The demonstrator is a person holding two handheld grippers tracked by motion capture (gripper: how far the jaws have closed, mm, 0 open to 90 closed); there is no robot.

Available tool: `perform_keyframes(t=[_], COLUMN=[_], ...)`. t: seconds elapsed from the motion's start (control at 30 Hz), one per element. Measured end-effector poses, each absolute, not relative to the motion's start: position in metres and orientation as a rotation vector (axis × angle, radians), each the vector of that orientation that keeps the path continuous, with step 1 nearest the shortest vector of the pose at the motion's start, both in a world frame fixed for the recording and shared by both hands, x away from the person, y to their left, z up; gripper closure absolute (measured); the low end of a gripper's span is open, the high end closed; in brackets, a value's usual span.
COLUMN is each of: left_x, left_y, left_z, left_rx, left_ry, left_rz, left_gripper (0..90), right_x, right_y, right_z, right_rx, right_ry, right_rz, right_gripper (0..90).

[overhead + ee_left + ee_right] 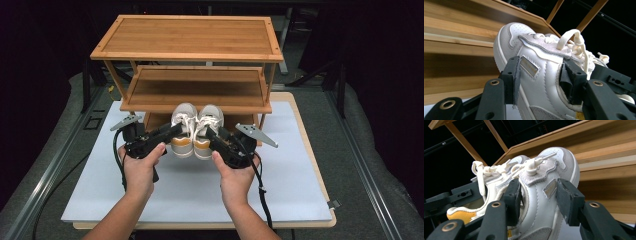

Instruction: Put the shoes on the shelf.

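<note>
Two white sneakers with cream laces and yellow heels sit side by side, toes pointing at the wooden shoe rack (190, 37). My left gripper (176, 131) is shut on the left sneaker (183, 125), its jaws pressing both sides of the upper (511, 37). My right gripper (212, 134) is shut on the right sneaker (210, 122), clamped across its midfoot (559, 160). The toes reach just under the front edge of the middle shelf (195, 87). The left sneaker (461, 216) also appears in the right gripper view. Whether the soles touch the mat I cannot tell.
The rack has a bare top shelf and a bare middle shelf, with slanted side posts (114, 75). It stands on a white mat (200, 195) over a wooden board. Dark floor and metal rails (50, 165) flank the table.
</note>
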State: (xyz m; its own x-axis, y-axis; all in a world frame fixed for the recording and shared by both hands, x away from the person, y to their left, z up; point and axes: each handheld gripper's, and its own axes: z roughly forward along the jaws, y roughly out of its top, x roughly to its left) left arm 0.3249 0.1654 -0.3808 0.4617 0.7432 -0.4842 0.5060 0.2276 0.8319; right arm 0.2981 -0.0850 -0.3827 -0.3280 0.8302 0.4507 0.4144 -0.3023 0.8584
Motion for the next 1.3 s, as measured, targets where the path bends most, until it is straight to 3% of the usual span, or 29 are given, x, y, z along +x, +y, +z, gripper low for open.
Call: perform_keyframes(t=[1.3], left_x=[0.402], left_y=[0.164], left_z=[-0.366], left_rx=[1.421], left_ry=[1.203], left_rz=[0.229], left_gripper=[53.8], right_x=[0.375], right_y=[-0.085], right_z=[-0.366], right_rx=[1.568], right_ry=[1.614], right_rz=[1.633], right_gripper=[56.0])
